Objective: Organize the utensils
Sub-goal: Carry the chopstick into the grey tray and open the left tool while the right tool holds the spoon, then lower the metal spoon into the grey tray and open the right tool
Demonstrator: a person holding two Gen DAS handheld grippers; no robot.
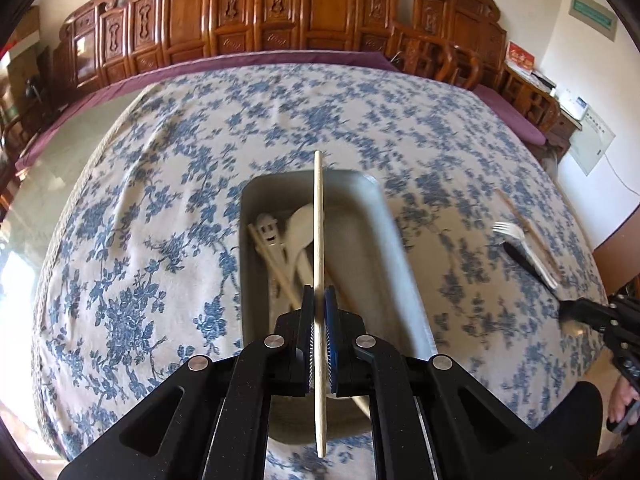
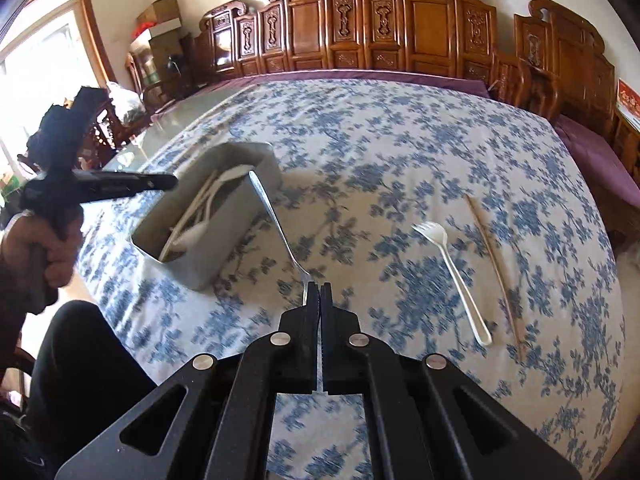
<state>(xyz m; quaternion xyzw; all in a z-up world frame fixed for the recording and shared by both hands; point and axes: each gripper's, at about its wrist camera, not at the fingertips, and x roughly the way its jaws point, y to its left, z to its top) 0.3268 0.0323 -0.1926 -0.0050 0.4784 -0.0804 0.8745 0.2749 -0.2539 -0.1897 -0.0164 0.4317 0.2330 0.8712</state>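
One grey metal bin [image 2: 240, 216], one white plastic fork [image 2: 452, 276], one loose wooden chopstick [image 2: 496, 268] near the table's right edge. Left gripper [image 1: 319, 300] pinches another chopstick [image 1: 319, 216]; right gripper [image 2: 320, 292] clamps a metal spoon [image 2: 276, 220].

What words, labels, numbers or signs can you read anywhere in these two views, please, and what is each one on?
No text can be read in either view.
Green sign on the white wall: lettering too blurred to read.
Red card on the wooden furniture: gold characters, too small to read.
White chart against the wall: fine print, illegible.
Red card at the edge of the right wrist view: blurred, unreadable.
Gray bin, white fork and tablecloth: no lettering visible.
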